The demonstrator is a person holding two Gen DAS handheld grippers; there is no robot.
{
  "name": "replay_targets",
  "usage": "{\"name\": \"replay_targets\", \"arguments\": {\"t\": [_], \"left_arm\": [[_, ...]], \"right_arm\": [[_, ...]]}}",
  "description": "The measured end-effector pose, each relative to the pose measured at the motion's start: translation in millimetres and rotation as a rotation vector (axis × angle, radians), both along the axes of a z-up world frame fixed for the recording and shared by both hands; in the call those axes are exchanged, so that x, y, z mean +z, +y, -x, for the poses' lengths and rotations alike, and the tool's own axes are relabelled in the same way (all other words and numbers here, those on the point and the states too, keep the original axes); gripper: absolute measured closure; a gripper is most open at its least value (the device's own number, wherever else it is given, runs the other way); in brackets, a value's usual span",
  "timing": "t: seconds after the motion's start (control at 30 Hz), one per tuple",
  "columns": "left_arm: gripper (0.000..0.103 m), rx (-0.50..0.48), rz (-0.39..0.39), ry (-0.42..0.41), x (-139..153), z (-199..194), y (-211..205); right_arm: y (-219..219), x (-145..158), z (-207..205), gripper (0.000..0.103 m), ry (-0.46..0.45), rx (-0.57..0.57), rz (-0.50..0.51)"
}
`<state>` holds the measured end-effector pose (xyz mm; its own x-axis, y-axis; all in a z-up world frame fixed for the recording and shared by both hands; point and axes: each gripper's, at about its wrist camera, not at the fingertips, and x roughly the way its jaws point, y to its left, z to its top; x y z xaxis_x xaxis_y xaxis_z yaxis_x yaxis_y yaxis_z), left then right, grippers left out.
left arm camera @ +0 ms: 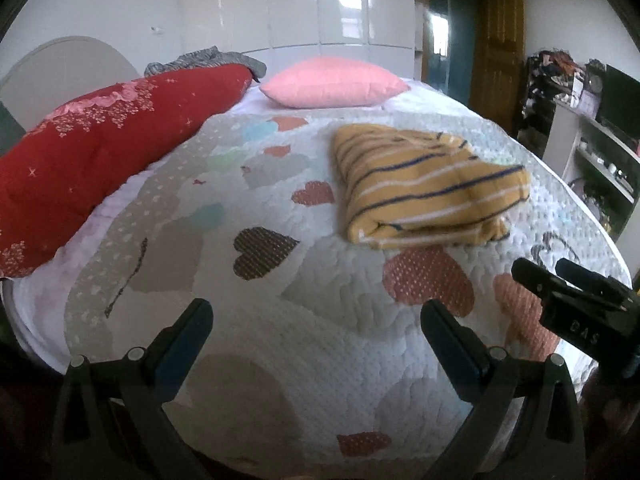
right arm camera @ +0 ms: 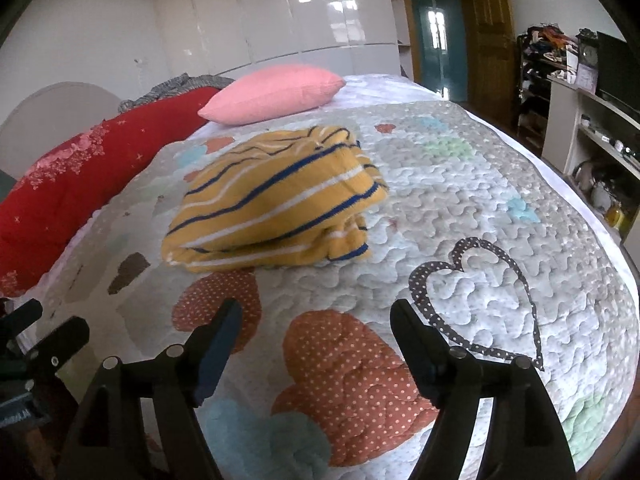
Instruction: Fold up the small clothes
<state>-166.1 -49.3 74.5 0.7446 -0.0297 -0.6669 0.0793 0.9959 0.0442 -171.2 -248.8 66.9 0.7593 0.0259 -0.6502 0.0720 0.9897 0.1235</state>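
The left tongs (left arm camera: 316, 320) stand with their two fingers spread wide, nothing between them, poised over the near part of the quilt (left arm camera: 280, 340). The right tongs (right arm camera: 316, 320) are likewise spread wide and hold nothing. In the left wrist view the right tongs (left arm camera: 548, 270) also show at the right edge, their tips apart, above the quilt's edge. In the right wrist view the left tongs (right arm camera: 52, 320) appear at the lower left edge, black fingers apart.

Ahead of both tongs, well clear of either, lies the garment (right arm camera: 276, 204) on the quilt (right arm camera: 500, 240). It is a mustard-yellow knit piece with thin dark blue and white stripes, folded into a compact, roughly rectangular bundle. Several layers are stacked at its near edge, where the fold rolls over; the top surface is slightly rumpled toward the far end. In the left wrist view the garment (left arm camera: 428, 188) sits right of centre; in the right wrist view it sits left of centre.

The quilt is white and grey, stitched, patterned with dotted hearts in coral, brown and pale blue, and covers the bed. Beyond the garment a pink pillow (left arm camera: 334, 82) rests near the head of the bed. Along the left side lies a red duvet (left arm camera: 100, 148) with pale floral print, with a grey cloth (left arm camera: 208, 58) at its far end. Glossy white wardrobe doors (left arm camera: 320, 8) stand behind the bed.
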Motion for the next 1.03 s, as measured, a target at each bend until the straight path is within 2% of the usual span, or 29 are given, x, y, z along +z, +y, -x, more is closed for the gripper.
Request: {"name": "replay_targets", "arguments": {"t": [0.2, 0.47, 1.03], "left_arm": [[0.000, -0.008, 0.001, 0.027, -9, -5, 1], [0.000, 0.016, 0.001, 0.068, -18, -13, 7], [0.000, 0.003, 0.028, 0.103, -28, -19, 12]], "right_arm": [[2, -9, -7, 0.022, 0.026, 0.001, 0.010], [14, -11, -10, 0.020, 0.025, 0.023, 0.077], [23, -17, -17, 0.019, 0.047, 0.045, 0.093]]}}
